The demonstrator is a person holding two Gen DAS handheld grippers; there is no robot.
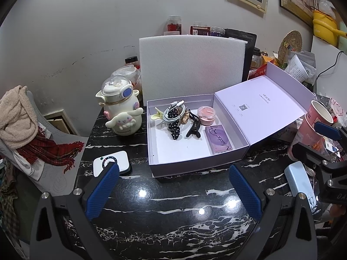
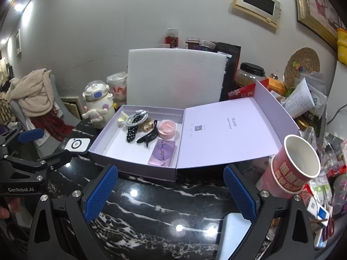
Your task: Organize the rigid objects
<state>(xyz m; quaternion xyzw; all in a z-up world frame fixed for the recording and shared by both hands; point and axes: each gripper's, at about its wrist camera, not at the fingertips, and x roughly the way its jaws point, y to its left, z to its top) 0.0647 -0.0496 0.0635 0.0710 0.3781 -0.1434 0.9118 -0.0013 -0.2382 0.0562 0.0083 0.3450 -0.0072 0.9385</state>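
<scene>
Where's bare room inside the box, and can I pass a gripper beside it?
Inside the box, the near-left floor is bare, bordered by the front wall and the purple card. The back is crowded: cable, hair claw, pink jar. Marble table in front is bare; right of it, paper cups crowd.

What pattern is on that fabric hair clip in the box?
Black with small white dots, clearest in the left wrist view.
</scene>
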